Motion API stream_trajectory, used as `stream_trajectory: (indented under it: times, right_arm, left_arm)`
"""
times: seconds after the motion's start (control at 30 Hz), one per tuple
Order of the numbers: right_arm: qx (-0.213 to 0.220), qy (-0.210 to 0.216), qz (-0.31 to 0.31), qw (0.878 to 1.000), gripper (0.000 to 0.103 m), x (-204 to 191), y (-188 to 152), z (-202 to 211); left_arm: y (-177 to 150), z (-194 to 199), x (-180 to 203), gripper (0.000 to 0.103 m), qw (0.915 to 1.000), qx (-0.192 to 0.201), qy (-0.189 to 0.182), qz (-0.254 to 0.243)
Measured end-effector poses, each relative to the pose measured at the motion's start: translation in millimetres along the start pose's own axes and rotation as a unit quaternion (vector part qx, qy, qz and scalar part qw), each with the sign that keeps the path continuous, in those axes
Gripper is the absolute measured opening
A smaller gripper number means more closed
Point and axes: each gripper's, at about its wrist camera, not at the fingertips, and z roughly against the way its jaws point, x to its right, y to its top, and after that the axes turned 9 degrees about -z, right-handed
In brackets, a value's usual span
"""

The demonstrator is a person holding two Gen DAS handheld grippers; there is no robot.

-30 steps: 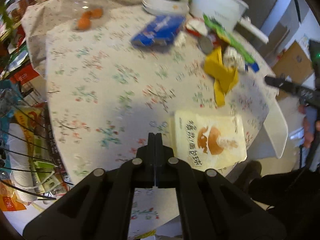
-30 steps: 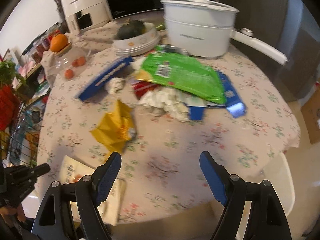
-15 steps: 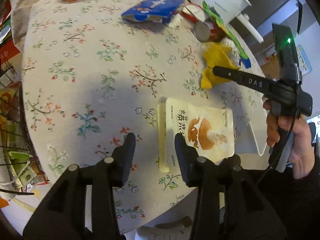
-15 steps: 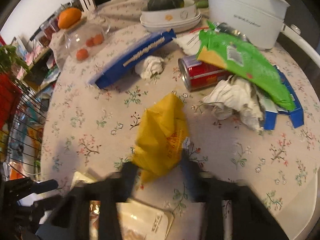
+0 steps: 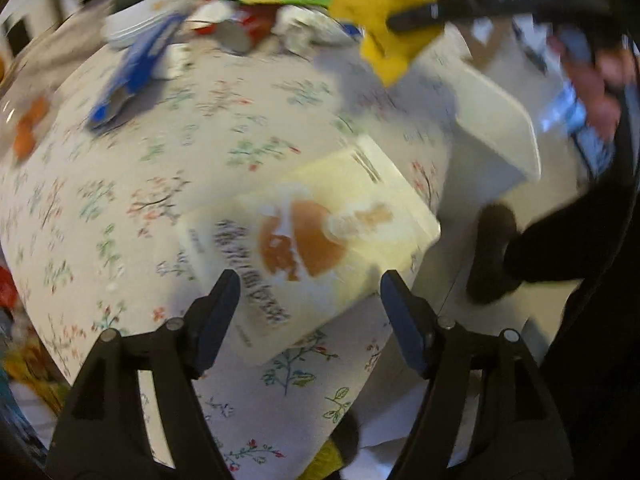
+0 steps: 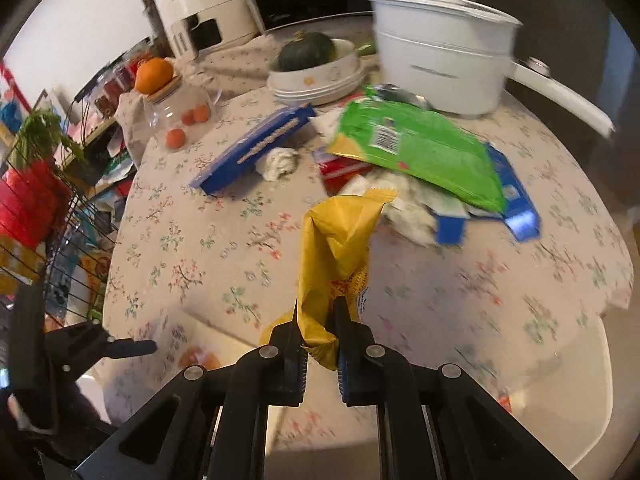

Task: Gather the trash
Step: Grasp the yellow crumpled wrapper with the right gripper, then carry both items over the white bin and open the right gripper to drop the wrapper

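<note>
My right gripper [image 6: 318, 320] is shut on a crumpled yellow wrapper [image 6: 340, 244] and holds it above the table; the wrapper also shows in the left wrist view [image 5: 388, 20]. My left gripper [image 5: 310, 298] is open, its jaws on either side of the near edge of a cream snack pouch [image 5: 312, 232] lying at the table's front edge. That pouch shows faintly in the right wrist view [image 6: 200, 354]. More trash lies further back: a green bag [image 6: 416, 148], a blue packet [image 6: 256, 148], a red can [image 6: 340, 168], crumpled white paper [image 6: 280, 162].
The round table has a floral cloth [image 6: 192, 252]. A white pot [image 6: 440, 72], a bowl with a dark squash [image 6: 316, 68], a glass jar with an orange [image 6: 168, 100] stand at the back. A white chair [image 5: 496, 128] is beside the table. A wire rack [image 6: 48, 216] stands left.
My right gripper closed on the yellow wrapper and lifted it off the table. My left gripper opened wide and moved up to the cream pouch.
</note>
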Motion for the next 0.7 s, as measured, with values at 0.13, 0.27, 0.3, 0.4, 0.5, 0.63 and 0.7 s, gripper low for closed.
stream_trajectory:
  times: [0.13, 0.27, 0.3, 0.4, 0.5, 0.63, 0.7]
  right_arm:
    - [0.002, -0.006, -0.012, 1.0, 0.012, 23.1, -10.0, 15.7]
    - [0.003, -0.015, -0.02, 1.0, 0.012, 42.4, -16.4, 26.0]
    - [0.004, -0.017, -0.022, 1.0, 0.012, 46.3, -17.8, 28.3]
    - [0.007, -0.019, -0.031, 0.999, 0.012, 60.3, -21.7, 36.0]
    - [0.013, -0.018, -0.039, 0.999, 0.012, 69.8, -23.5, 45.2]
    - [0.032, -0.02, -0.042, 0.998, 0.012, 80.5, -24.6, 60.8]
    - [0.038, -0.024, -0.05, 0.998, 0.012, 89.3, -24.7, 66.6]
  left_arm:
    - [0.5, -15.1, 3.0, 0.067, 0.9992, -0.028, 0.019, -0.019]
    - [-1.9, -15.1, -10.3, 0.03, 0.9994, -0.027, 0.019, 0.009]
    - [-2.9, -13.7, -16.8, 0.019, 0.9993, -0.022, 0.008, 0.028]
    - [-2.5, -11.0, -29.5, 0.007, 0.9974, -0.017, 0.006, 0.07]
    - [-0.3, 0.6, -39.4, 0.004, 0.9933, 0.011, 0.001, 0.115]
    - [7.1, 23.5, -52.6, 0.003, 0.9841, 0.061, -0.001, 0.167]
    - [10.7, 31.3, -52.2, 0.003, 0.9818, 0.075, 0.001, 0.174]
